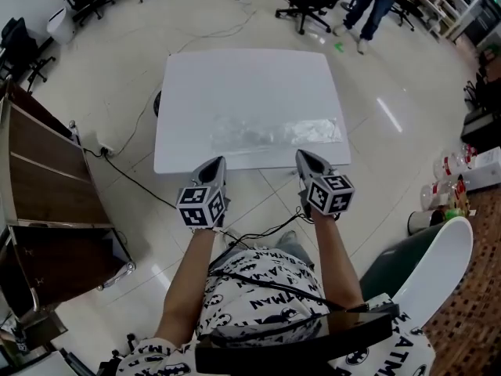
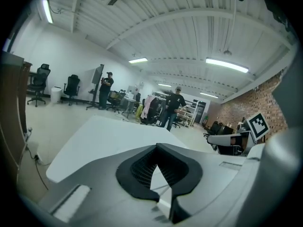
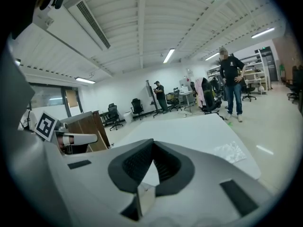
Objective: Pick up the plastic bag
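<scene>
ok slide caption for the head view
Shut, empty left gripper and right gripper poised at the near edge of a white table, plastic bag lying untouched on it

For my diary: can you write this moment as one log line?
stage: before pickup | plastic bag: lying on table, untouched | left gripper: shut, empty | right gripper: shut, empty

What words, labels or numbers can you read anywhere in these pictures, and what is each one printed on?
"BATMAN": repeated print on the person's shirt, cut off in places by folds and the frame edge.
Cubes on the left tool and right tool: square marker patterns only, no letters or numbers.
Labels on the bottles on the floor at the right: too small to read.
</scene>
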### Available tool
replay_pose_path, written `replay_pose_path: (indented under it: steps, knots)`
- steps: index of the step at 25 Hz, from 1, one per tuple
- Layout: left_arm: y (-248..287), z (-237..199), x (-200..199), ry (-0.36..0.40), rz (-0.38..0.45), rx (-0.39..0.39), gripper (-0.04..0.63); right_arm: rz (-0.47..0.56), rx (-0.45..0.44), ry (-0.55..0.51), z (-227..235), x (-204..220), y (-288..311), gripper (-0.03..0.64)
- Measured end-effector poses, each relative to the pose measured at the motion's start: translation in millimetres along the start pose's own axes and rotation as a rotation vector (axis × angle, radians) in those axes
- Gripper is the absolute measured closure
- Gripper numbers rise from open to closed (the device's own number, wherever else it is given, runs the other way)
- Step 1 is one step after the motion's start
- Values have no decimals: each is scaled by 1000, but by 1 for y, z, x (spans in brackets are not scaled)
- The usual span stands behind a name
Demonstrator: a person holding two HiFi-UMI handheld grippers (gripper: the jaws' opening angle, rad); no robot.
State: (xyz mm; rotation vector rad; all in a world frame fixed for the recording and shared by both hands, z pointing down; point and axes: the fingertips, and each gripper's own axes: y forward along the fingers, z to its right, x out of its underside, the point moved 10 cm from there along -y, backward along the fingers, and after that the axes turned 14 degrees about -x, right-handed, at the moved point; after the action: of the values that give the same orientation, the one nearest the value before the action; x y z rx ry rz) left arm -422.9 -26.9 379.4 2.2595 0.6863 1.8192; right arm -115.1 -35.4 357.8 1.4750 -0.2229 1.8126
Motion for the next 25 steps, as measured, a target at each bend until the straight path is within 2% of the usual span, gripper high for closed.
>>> replay_pose_path:
  steps: [11, 25]
  knots:
    - [-5, 61, 0, 1, 39, -25, 589, -51, -1, -22, 10, 7, -22, 617]
    - [-1, 81, 11, 16, 3, -45, 589, -52, 0, -29, 27, 8, -36, 617]
